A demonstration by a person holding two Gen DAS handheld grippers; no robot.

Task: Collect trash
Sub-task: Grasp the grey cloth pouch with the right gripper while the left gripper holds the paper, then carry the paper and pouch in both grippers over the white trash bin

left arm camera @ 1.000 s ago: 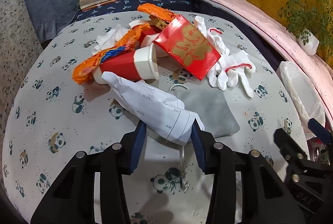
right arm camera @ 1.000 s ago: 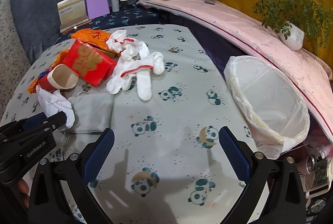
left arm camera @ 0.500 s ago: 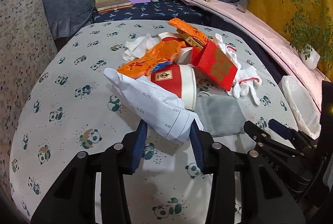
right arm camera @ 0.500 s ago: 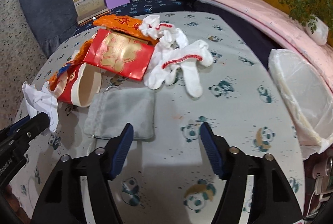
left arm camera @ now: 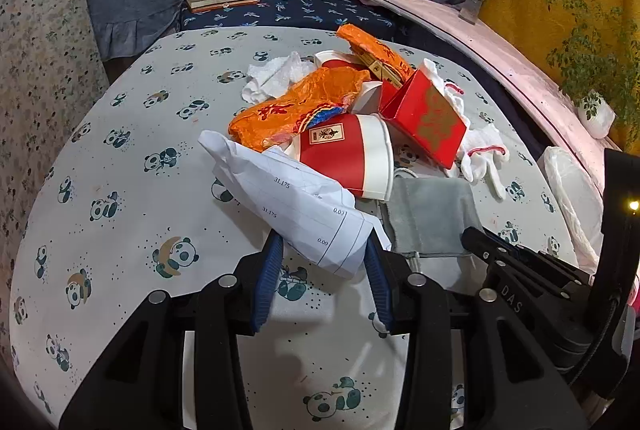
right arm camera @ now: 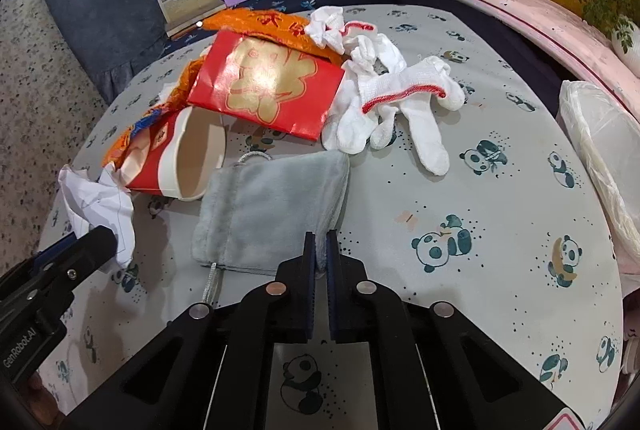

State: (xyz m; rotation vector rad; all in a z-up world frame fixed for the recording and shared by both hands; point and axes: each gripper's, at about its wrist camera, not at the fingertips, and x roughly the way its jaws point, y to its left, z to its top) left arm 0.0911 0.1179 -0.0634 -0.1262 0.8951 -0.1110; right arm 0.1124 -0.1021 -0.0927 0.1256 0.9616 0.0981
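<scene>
1. Right gripper (right arm camera: 320, 250) is pinching its jaws together on the near edge of the grey pouch (right arm camera: 272, 206), with a fold of the plush cloth caught between the blue pads.
2. Left gripper (left arm camera: 320, 270) is clamping the crumpled white paper (left arm camera: 296, 206) by its near end, the rest jutting forward over the panda-print tablecloth (left arm camera: 120, 230).
3. That pouch is lying flat on the cloth, just in front of the tipped red paper cup (right arm camera: 176, 158); being soft and limp, it is likely going to sag and drape when raised, so a bite well into the fabric looks safer than the bare hem.
4. Paper is looking light and springy; squeezing across its thick crumpled body seems right, since a thin corner could tear or slip.
5. Lined white bin (right arm camera: 600, 158) is waiting at the right edge of the table, well apart from the pile of red envelope (right arm camera: 264, 86), orange wrapper (left arm camera: 296, 106) and white gloves (right arm camera: 392, 102).
</scene>
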